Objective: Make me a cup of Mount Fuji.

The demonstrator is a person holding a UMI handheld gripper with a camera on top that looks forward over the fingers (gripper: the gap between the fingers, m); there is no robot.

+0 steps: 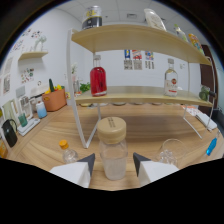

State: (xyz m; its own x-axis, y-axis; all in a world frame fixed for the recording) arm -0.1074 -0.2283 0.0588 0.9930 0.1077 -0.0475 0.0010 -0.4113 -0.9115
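Clear bottle (113, 154) between gripper (113, 161) fingers, seemingly ungripped, before shelf (135, 95).

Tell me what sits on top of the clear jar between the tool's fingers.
A light wooden lid caps the clear jar, which stands between the open tool's fingers. The lid hides the jar's mouth; its contents can't be made out.

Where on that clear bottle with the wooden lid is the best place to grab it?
Grip the bottle on its straight clear body, below the wooden lid, coming level from the front. It stands upright between the open fingers of the hand-held gripper, and its round sides should suit a squeeze from left and right.
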